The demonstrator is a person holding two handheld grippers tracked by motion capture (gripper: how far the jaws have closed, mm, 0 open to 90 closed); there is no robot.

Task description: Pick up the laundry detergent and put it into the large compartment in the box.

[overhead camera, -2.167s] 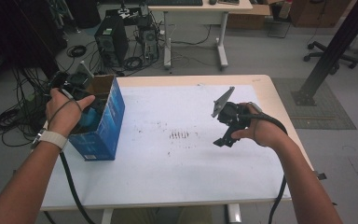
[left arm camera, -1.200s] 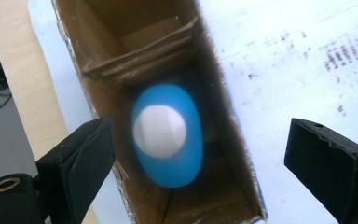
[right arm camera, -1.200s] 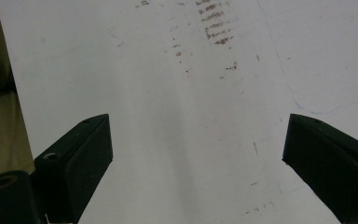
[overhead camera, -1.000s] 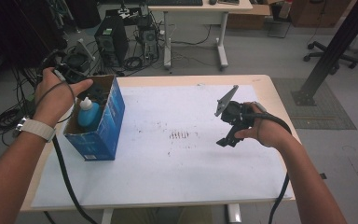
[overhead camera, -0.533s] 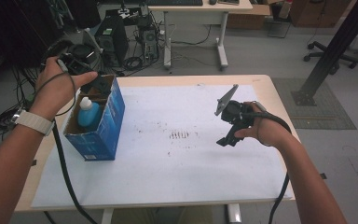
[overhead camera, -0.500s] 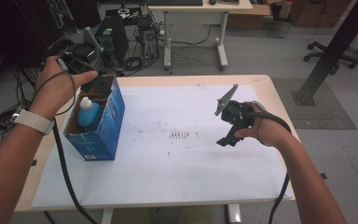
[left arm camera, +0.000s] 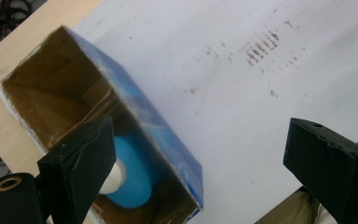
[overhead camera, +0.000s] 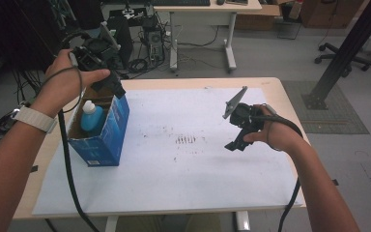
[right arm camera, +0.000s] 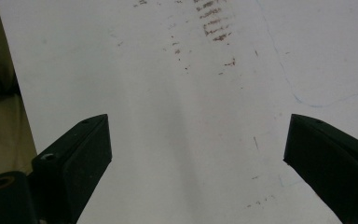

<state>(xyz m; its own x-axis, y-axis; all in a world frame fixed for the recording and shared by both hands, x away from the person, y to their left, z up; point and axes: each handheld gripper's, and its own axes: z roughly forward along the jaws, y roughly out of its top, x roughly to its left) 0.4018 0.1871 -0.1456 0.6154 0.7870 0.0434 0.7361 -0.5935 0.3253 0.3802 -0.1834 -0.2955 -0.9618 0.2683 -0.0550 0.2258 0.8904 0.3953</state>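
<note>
**Hovering claws over a papered desk, bottle boxed at the left**

Spanning most of the high view, the desk (overhead camera: 280, 92) carries a large white sheet (overhead camera: 183, 169) smudged with dark marks near its middle; its pale wooden edge shows around the paper.

The person's left forearm rises from the lower left corner, a light band at the wrist, and the left hand (overhead camera: 65, 84) is lifted well above the far left corner of the desk; it holds the left claw (overhead camera: 110, 84) tilted forward and down over the blue box (overhead camera: 104, 133). In the left gripper view that claw (left arm camera: 196, 163) has its jaws spread wide with nothing between them.

The right forearm comes in from the lower right, and the right hand (overhead camera: 273, 133) holds the right claw (overhead camera: 235, 144) above the right half of the sheet, jaws pointing down toward the paper and the grey plate standing up on top; in the right gripper view this claw (right arm camera: 196, 154) is likewise spread wide and empty, the smudged paper lying beyond it.

The blue box stands open-topped at the left edge of the desk, its brown inside visible; inside it, at the near end, stands the blue bottle (overhead camera: 91, 118) with a white cap; it lies below the left claw and apart from it, well apart from the right claw.
</note>
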